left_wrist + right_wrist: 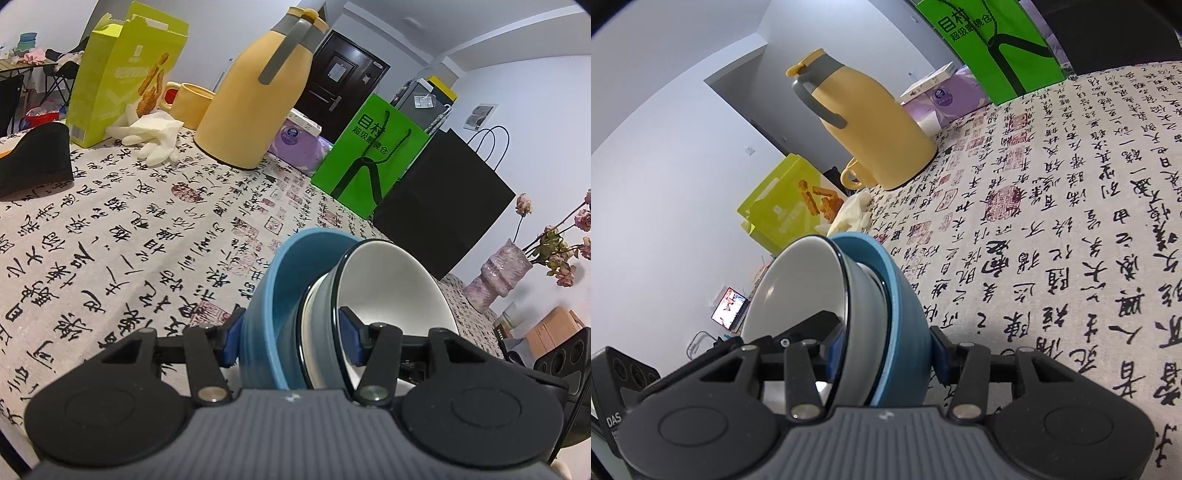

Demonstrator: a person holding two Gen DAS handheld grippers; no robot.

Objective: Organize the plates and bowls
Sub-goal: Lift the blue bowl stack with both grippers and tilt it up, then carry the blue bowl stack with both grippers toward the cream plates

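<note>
The bowls are a nested stack: a grey bowl [391, 280] with a white inside and dark rim sits in a blue bowl [273, 295]. The stack is tipped on edge and appears to be off the cloth [110, 240], carried between both grippers.

The left gripper [290, 338] clamps the stack's near edge at a medium span, one blue pad on the blue bowl's outer wall at 9 o'clock, the other inside the grey bowl at 3 o'clock. The right gripper [886, 347] takes the opposite edge the same way, mirrored: the grey bowl [798, 291] at 9 o'clock, the blue bowl [908, 325] at 3 o'clock. Both pairs of tongs are closed on the two walls together, not on one bowl alone.

Farther out in the left view, a yellow flask [258, 96] stands at 12 o'clock with a mug [192, 99] and a green box [122, 74] at 11, gloves [151, 136] lying before them, and a green bag [369, 155] and a black bag [443, 199] at 1 to 2.

In my judgement the step is carrying the stack to its resting place. To do it well, keep both grips even so the inner bowl cannot slide out, level the stack before lowering, choose the bare cloth well apart from the flask and bags, and release only once the blue base sits flat.
</note>
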